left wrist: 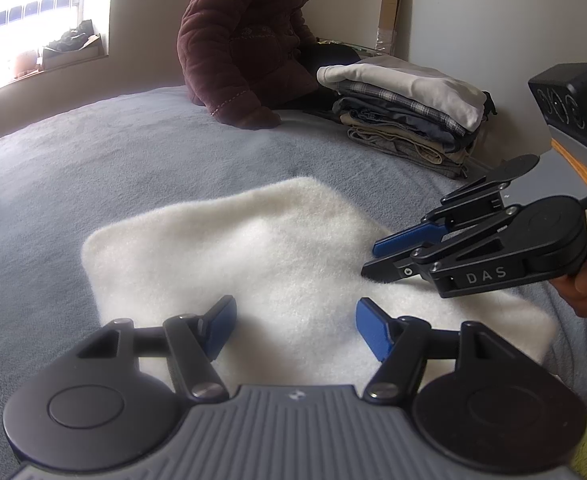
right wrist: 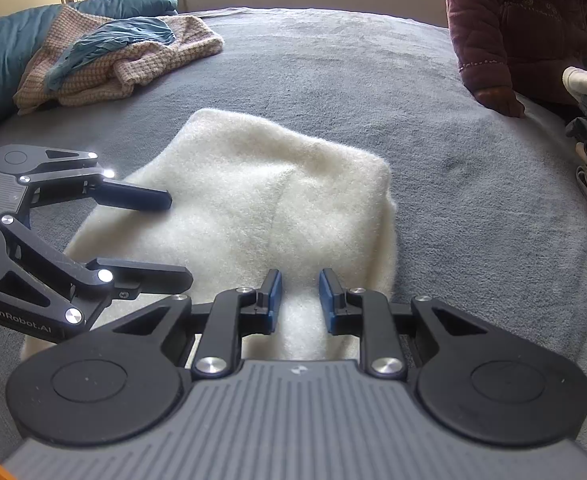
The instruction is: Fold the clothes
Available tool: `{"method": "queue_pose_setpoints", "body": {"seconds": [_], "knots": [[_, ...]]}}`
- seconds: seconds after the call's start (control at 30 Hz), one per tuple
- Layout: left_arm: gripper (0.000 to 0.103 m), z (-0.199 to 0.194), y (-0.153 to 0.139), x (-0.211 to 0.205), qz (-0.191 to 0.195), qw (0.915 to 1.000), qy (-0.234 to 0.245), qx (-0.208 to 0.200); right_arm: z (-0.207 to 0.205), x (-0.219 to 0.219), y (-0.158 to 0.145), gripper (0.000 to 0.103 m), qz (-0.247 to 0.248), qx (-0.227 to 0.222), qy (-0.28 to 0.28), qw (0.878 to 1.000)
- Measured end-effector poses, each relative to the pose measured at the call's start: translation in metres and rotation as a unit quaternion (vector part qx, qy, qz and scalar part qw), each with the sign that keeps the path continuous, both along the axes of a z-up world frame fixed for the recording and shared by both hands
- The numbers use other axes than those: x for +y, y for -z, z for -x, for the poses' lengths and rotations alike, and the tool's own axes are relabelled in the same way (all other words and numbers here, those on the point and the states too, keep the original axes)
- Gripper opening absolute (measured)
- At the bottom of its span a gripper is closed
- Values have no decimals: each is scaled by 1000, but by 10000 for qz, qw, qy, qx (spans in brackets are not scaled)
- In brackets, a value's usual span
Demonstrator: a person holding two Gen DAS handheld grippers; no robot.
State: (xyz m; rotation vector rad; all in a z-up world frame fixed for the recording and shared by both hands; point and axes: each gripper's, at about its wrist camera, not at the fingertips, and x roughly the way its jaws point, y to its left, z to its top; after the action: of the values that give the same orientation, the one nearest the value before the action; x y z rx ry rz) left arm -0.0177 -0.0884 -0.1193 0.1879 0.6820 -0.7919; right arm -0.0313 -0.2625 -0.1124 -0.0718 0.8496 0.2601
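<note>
the left claw (left wrist: 295,322) and the right claw (right wrist: 300,294) both stand open and empty over the folded white fleece (right wrist: 261,208) on the bed (right wrist: 373,80).

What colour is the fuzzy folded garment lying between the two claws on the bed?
Cream white; the fuzzy folded garment shows best in the right wrist view.

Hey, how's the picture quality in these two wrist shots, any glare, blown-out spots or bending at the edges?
Left wrist view: the bright window is blown out white and the grey bed cover bows with fisheye curve. Right wrist view: glare spots on the left gripper screws, fluffy white folded garment sharp, edges curved.
</note>
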Motion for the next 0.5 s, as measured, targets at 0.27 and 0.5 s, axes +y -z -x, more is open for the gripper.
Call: {"method": "queue_pose_setpoints", "body": {"seconds": [0.27,0.5], "knots": [[68,0,0,0,4,10000,-10,1,0,-1,0,20,-11,2,-4,10000],[68,0,0,0,1,10000,-14,0,0,-1,0,20,-6,-7,-6,10000]]}}
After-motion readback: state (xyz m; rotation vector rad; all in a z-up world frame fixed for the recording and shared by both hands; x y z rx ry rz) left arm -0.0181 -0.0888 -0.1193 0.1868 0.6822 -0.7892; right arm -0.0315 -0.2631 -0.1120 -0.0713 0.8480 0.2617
